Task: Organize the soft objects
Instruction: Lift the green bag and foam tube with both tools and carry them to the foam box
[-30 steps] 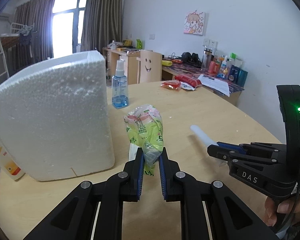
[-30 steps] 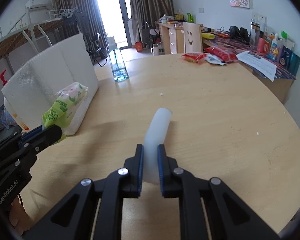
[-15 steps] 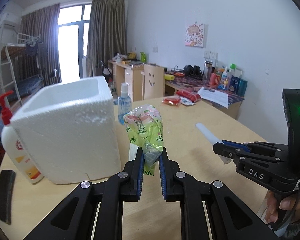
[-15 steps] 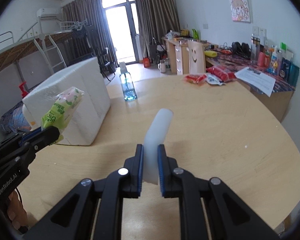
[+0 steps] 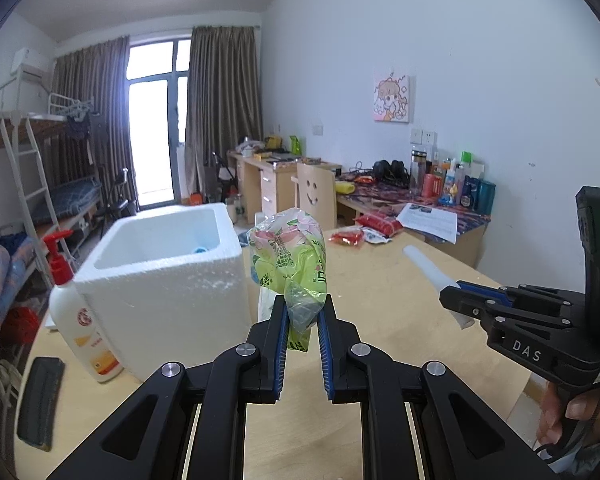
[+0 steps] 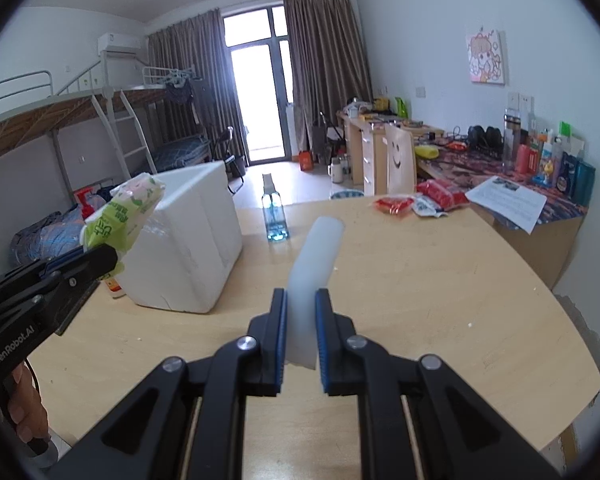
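My left gripper (image 5: 303,312) is shut on the crumpled end of a green and pink tissue pack (image 5: 290,256), which stands up above the table. The same tissue pack (image 6: 128,208) shows at the left of the right wrist view, beside the left gripper (image 6: 100,256). My right gripper (image 6: 301,312) is shut on a white foam strip (image 6: 318,256) that sticks out forward. In the left wrist view the right gripper (image 5: 454,300) holds that foam strip (image 5: 424,266) at the right. An open white styrofoam box (image 5: 168,276) stands just left of the tissue pack, with something blue inside.
A white lotion bottle with a red pump (image 5: 74,312) stands left of the box. A blue spray bottle (image 6: 274,216) and red snack packs (image 6: 416,200) lie further back on the round wooden table (image 6: 440,280). A dark flat object (image 5: 40,400) lies near the table's left edge.
Both grippers have risen with their loads still held. The view now looks down into the open top of the styrofoam box, and the lotion bottle has come into sight.
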Action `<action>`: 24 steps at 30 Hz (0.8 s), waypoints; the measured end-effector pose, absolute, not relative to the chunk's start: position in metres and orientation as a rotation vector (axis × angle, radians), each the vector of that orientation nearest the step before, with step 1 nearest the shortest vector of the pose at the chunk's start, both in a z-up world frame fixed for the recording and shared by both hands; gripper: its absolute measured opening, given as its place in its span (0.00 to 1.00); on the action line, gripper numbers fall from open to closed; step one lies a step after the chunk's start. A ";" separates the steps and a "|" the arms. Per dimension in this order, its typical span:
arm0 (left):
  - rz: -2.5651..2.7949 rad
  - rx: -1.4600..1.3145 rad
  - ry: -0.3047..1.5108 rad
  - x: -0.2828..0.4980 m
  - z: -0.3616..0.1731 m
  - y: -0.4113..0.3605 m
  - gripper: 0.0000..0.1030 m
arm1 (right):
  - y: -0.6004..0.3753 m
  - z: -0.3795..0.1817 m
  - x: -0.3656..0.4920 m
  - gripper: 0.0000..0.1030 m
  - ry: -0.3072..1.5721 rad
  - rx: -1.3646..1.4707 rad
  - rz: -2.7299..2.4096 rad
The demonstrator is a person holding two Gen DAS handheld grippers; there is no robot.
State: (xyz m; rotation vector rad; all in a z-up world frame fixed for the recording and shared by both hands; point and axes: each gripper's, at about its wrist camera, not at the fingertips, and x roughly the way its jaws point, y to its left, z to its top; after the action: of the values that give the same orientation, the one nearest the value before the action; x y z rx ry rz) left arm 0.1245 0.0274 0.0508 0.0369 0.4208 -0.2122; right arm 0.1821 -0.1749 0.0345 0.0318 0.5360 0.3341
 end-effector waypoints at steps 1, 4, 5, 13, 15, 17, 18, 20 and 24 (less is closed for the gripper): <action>-0.210 0.038 0.413 0.122 0.053 0.027 0.15 | -0.175 0.037 0.180 0.16 0.528 0.029 0.338; -0.208 0.042 0.391 0.114 0.059 0.025 0.15 | -0.175 0.044 0.173 0.16 0.499 0.021 0.349; -0.203 0.044 0.381 0.111 0.062 0.025 0.15 | -0.175 0.047 0.171 0.16 0.488 0.019 0.353; -0.177 0.039 0.318 0.089 0.080 0.032 0.15 | -0.171 0.063 0.153 0.16 0.421 0.012 0.382; -0.170 0.043 0.299 0.083 0.085 0.034 0.15 | -0.168 0.067 0.148 0.16 0.405 0.007 0.388; -0.169 0.043 0.281 0.075 0.090 0.038 0.15 | -0.164 0.071 0.145 0.16 0.388 0.002 0.398; -0.166 0.045 0.275 0.072 0.091 0.039 0.15 | -0.163 0.073 0.143 0.16 0.383 0.000 0.403; -0.158 0.047 0.263 0.067 0.094 0.043 0.15 | -0.159 0.075 0.140 0.16 0.372 -0.007 0.412; -0.138 0.047 0.251 0.059 0.096 0.053 0.15 | -0.150 0.079 0.137 0.16 0.357 -0.018 0.441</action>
State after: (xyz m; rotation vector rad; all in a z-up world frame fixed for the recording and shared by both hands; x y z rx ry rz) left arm 0.0589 0.0525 0.0963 0.0466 0.2514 -0.1383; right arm 0.1370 -0.1500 0.0786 -0.0180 0.3570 0.4411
